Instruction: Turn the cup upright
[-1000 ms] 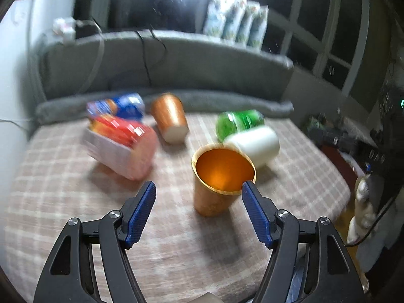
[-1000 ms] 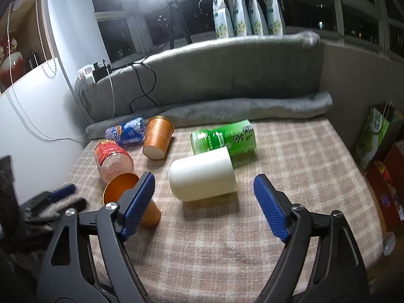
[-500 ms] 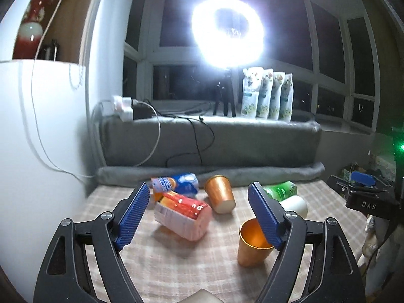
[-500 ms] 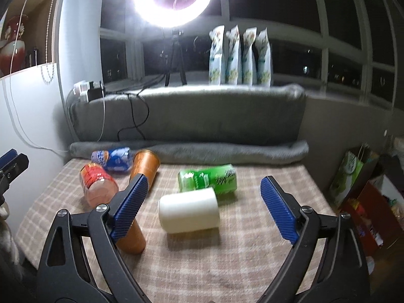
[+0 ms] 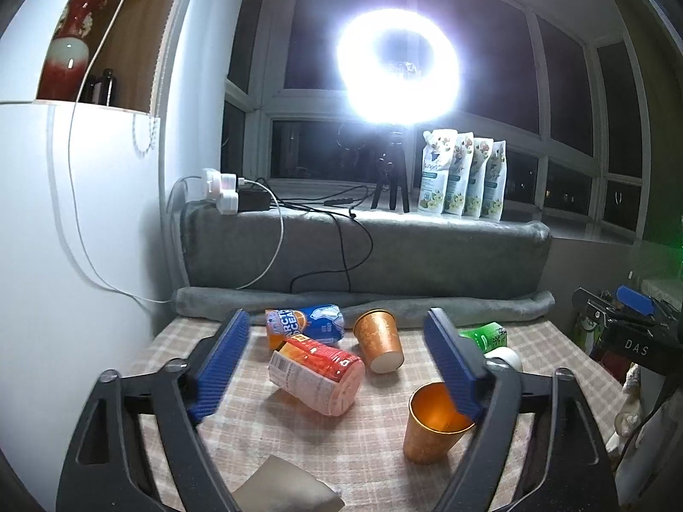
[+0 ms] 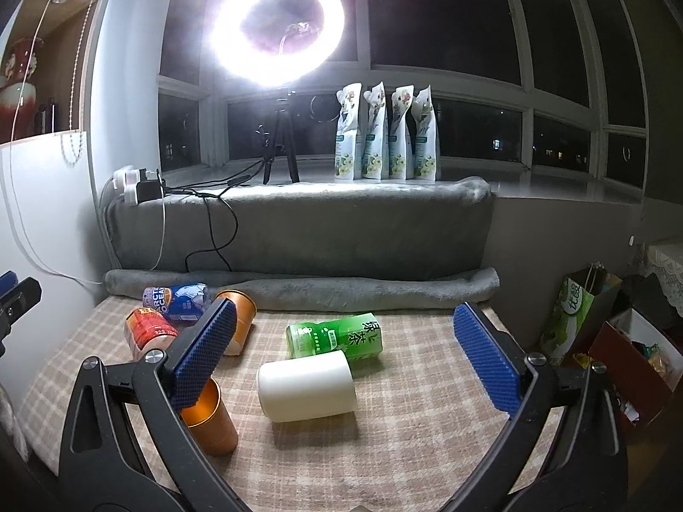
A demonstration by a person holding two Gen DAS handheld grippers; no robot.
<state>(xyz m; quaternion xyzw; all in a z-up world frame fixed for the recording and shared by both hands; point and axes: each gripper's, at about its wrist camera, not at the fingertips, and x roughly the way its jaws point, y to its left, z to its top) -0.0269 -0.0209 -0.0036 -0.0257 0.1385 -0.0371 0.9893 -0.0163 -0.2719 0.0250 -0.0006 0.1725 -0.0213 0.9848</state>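
The orange cup (image 5: 433, 424) stands upright and untouched, while left gripper (image 5: 341, 365) and right gripper (image 6: 343, 356) gape wide, holding nothing.

The tabletop (image 6: 410, 435) wears a beige cloth checked with pale lines, and on it the upright cup (image 5: 431, 431) is orange-gold, glowing amber inside, like the lying cup (image 5: 377, 339) with its whitish base. The white cup (image 6: 307, 390) is plain, the carton (image 6: 337, 335) green with white characters, one bottle (image 5: 316, 373) red and pink, the other (image 5: 305, 326) blue and orange; each claw's pads (image 6: 205, 354) are ridged blue on black
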